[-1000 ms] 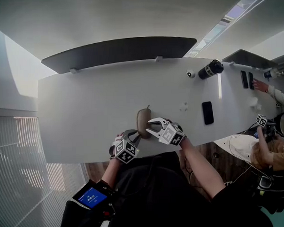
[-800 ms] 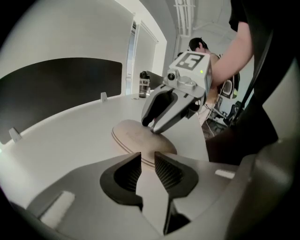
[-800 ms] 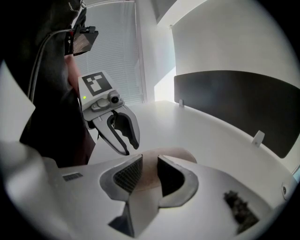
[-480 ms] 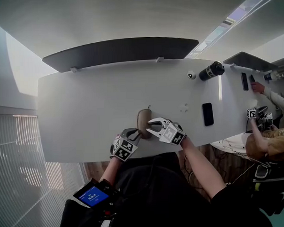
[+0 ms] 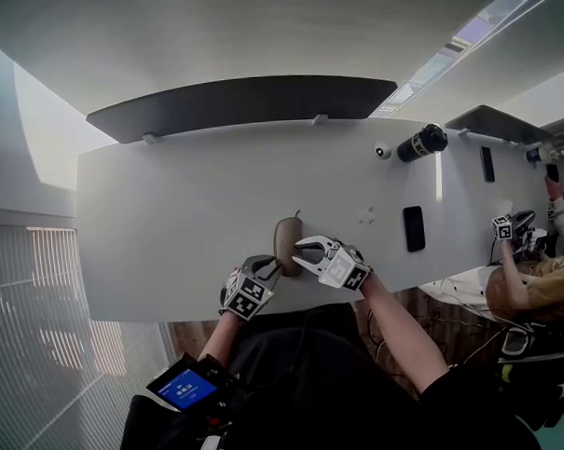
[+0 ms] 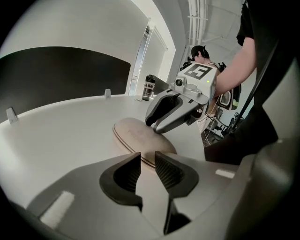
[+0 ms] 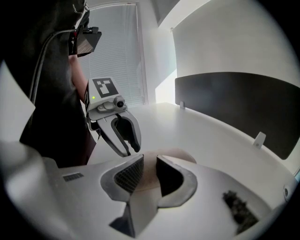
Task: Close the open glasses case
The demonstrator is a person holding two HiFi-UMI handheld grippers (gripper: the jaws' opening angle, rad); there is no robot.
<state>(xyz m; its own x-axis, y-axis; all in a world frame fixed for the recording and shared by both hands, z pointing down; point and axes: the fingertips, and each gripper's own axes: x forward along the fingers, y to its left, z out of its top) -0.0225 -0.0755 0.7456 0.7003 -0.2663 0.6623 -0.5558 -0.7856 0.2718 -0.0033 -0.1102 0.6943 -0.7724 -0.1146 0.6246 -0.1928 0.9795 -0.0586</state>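
The tan glasses case (image 5: pixel 287 244) lies flat on the white table (image 5: pixel 169 206), its two halves together along a thin dark seam (image 6: pixel 123 143). My left gripper (image 5: pixel 270 267) sits at the case's near end, jaws a little apart, with the case's edge (image 6: pixel 140 140) just past the tips (image 6: pixel 147 159). My right gripper (image 5: pixel 297 249) reaches in from the right, and its fingertips (image 6: pixel 152 126) rest over the lid. Its jaws (image 7: pixel 150 161) are closing with only a narrow gap. The case (image 7: pixel 180 156) shows beyond them, not clamped. The left gripper (image 7: pixel 131 149) faces them.
A black phone (image 5: pixel 413 226) lies to the right of the case. A dark bottle (image 5: pixel 418 140) and a small round object (image 5: pixel 382 151) stand at the far right. A dark panel (image 5: pixel 239 100) lines the far edge. Another person (image 5: pixel 537 292) sits at the right.
Both grippers stay at the case. The left gripper has rolled slightly about its own axis and the right jaws have narrowed a little. The person at the right has shifted.
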